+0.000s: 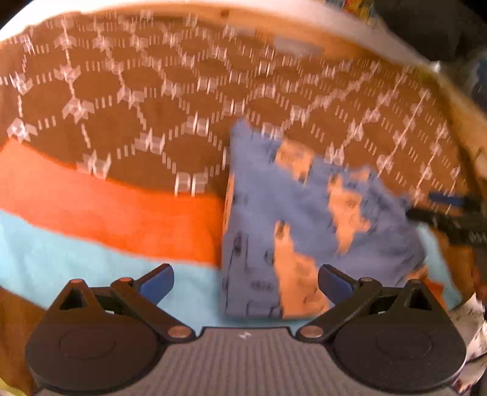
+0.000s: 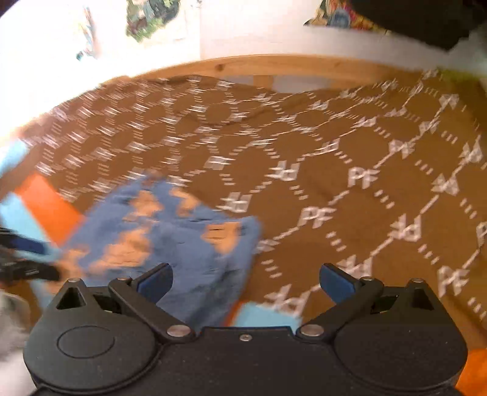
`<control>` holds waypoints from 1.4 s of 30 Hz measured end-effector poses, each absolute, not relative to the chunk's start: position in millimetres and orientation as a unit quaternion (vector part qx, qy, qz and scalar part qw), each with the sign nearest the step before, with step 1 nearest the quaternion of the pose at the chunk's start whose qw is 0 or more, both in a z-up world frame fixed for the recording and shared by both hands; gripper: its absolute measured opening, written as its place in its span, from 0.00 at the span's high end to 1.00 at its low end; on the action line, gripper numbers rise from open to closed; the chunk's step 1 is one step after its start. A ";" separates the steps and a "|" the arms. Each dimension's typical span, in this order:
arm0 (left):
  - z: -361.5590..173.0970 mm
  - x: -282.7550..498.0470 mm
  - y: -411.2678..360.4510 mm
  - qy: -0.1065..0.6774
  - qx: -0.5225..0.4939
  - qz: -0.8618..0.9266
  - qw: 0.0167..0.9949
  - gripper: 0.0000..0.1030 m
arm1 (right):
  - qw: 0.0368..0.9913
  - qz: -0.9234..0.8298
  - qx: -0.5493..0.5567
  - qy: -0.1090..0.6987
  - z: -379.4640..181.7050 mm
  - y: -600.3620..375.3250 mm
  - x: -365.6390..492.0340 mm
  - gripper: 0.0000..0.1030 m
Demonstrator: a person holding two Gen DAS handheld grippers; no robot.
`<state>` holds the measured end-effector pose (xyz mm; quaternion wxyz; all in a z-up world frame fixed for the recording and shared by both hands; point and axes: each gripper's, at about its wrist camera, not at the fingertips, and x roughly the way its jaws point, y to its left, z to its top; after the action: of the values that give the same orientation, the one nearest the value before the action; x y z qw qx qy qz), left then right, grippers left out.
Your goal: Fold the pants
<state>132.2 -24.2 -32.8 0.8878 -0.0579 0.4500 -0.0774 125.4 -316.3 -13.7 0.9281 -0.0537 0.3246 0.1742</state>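
Note:
The pants (image 1: 307,219) are blue with orange patches and lie folded into a compact rectangle on the bed cover; they also show in the right wrist view (image 2: 170,237). My left gripper (image 1: 246,281) is open and empty, just short of the pants' near edge. My right gripper (image 2: 246,281) is open and empty, with the pants in front of its left finger. The right gripper's fingers (image 1: 447,210) show at the right edge of the left wrist view, beside the pants. The left gripper's fingers (image 2: 24,259) show at the left edge of the right wrist view.
The bed cover is brown with a white pattern (image 2: 350,182), with orange (image 1: 106,210) and light blue (image 1: 61,259) bands near me. A wooden bed frame (image 2: 289,65) runs along the far side, with a white wall (image 2: 243,27) behind it.

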 end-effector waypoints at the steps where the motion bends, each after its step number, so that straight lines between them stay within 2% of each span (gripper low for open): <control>1: -36.9 131.4 -25.4 0.453 -0.051 -0.077 0.887 0.00 | 0.931 0.152 -0.077 0.323 -20.6 -314.0 130.0 0.01; 3: -37.1 125.3 -27.7 0.438 -0.035 -0.082 0.894 0.00 | 0.931 0.118 -0.109 0.327 -30.9 -313.1 138.3 0.01; 10: -28.5 123.4 -19.5 0.434 -0.077 -0.093 0.893 0.00 | 0.944 0.155 -0.009 0.293 -13.0 -340.6 129.9 0.01; 15: -26.2 128.0 -21.2 0.423 -0.087 -0.107 0.895 0.00 | 0.921 0.191 0.071 0.331 -26.4 -347.3 136.3 0.01; 18: -37.1 130.0 -24.9 0.444 -0.074 -0.101 0.887 0.00 | 0.913 0.192 0.058 0.355 -37.4 -341.7 136.7 0.01; 22: -42.0 122.2 -25.7 0.431 -0.053 -0.106 0.894 0.00 | 0.918 0.189 0.028 0.348 -40.3 -333.4 132.4 0.01; 42: -49.2 115.7 -18.6 0.411 -0.055 -0.124 0.901 0.00 | 0.924 0.177 0.036 0.336 -46.4 -335.2 125.2 0.01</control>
<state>115.7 -18.6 -49.2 0.9012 -0.0549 0.4115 -0.1243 125.2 -335.2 -46.4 0.9242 0.0355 0.3365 0.1774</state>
